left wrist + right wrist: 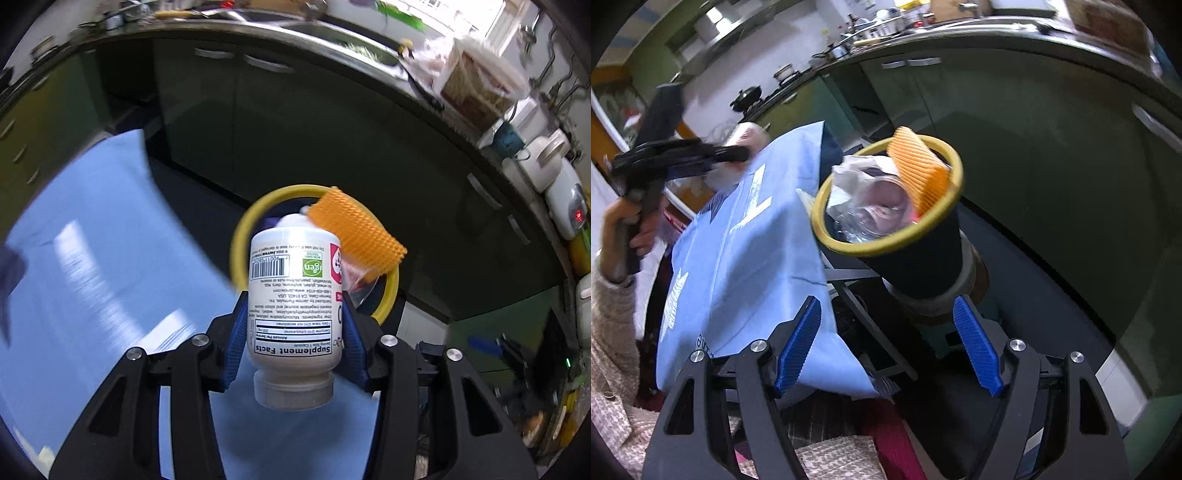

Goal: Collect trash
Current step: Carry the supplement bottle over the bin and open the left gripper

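Left wrist view: my left gripper (295, 332) holds the white supplement bottle (293, 295) cap-end toward the camera, its blue fingers (236, 339) pressed on the label from both sides. The bottle hangs above the blue cloth-covered surface (92, 258), with the yellow-rimmed bin (240, 236) lying directly beyond it; an orange mesh sleeve (354, 232) leans out over the far rim. Right wrist view: my right gripper (886, 347) stands wide with nothing between its fingers (799, 343), aimed toward the base of the bin (916, 254). The bin sits just beside the edge of the surface (746, 258) and looks nearly full of crumpled clear plastic (864, 199) and the mesh sleeve (916, 170). At the left, the person's hand (631, 229) carries the other gripper, blurred. I judge the main risk to be overflow: a bottle dropped onto this heaped plastic could bounce off or roll over the rim, and the protruding mesh narrows the opening. A smooth label may also slip in the grip.
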The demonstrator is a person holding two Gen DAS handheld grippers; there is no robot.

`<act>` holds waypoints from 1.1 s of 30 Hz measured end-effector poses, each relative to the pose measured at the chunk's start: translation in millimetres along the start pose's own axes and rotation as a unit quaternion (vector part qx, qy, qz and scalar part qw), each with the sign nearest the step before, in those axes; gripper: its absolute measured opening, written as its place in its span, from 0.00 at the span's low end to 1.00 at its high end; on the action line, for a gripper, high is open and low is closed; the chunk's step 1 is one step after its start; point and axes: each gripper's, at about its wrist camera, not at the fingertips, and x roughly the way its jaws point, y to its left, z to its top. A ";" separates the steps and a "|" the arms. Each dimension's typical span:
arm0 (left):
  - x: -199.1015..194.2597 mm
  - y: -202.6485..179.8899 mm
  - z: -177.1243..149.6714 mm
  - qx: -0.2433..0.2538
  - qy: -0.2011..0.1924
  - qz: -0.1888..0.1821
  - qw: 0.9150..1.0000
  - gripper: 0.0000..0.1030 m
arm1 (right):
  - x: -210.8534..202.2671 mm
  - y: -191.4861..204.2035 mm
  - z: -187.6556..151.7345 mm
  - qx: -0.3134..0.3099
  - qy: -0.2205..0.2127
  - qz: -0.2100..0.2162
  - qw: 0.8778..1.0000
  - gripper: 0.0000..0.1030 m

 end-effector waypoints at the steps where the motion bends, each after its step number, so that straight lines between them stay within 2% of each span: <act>1: 19.2 -8.2 9.3 0.001 0.005 -0.002 1.000 0.44 | -1.2 -6.2 -3.7 0.005 -0.002 0.001 1.000 0.72; 6: 77.0 -16.3 27.7 -0.015 0.024 0.012 1.000 0.44 | 0.2 -27.7 -15.7 0.024 -0.005 0.000 1.000 0.72; 10: 105.5 -8.4 32.3 -0.041 0.041 0.034 0.998 0.44 | 4.8 -42.3 -20.8 0.043 -0.002 0.006 0.999 0.73; 20: 153.4 -4.5 28.0 -0.075 0.078 0.061 0.992 0.44 | 8.5 -48.6 -28.9 0.054 -0.002 0.014 0.998 0.73; 21: 153.0 -3.0 26.9 -0.076 0.079 0.061 0.992 0.46 | 8.4 -47.8 -28.8 0.054 -0.002 0.014 0.998 0.73; 22: 151.9 -2.6 26.0 -0.075 0.078 0.063 0.992 0.55 | 8.2 -46.8 -29.2 0.054 -0.001 0.014 0.998 0.73; 23: 150.0 -3.1 26.8 -0.074 0.072 0.067 0.992 0.64 | 8.1 -45.7 -29.4 0.053 -0.001 0.014 0.999 0.74; 27: 122.2 -6.9 29.0 -0.061 0.030 0.082 0.994 0.73 | 5.7 -42.8 -29.9 0.052 -0.005 0.018 0.998 0.74; 30: 77.9 -13.4 23.6 -0.048 -0.030 0.082 0.995 0.74 | 1.4 -38.4 -30.1 0.052 -0.012 0.024 0.998 0.74; 33: 7.5 -18.1 -0.9 -0.038 -0.116 0.059 0.991 0.78 | -3.6 -32.4 -30.2 0.048 -0.020 0.031 0.998 0.76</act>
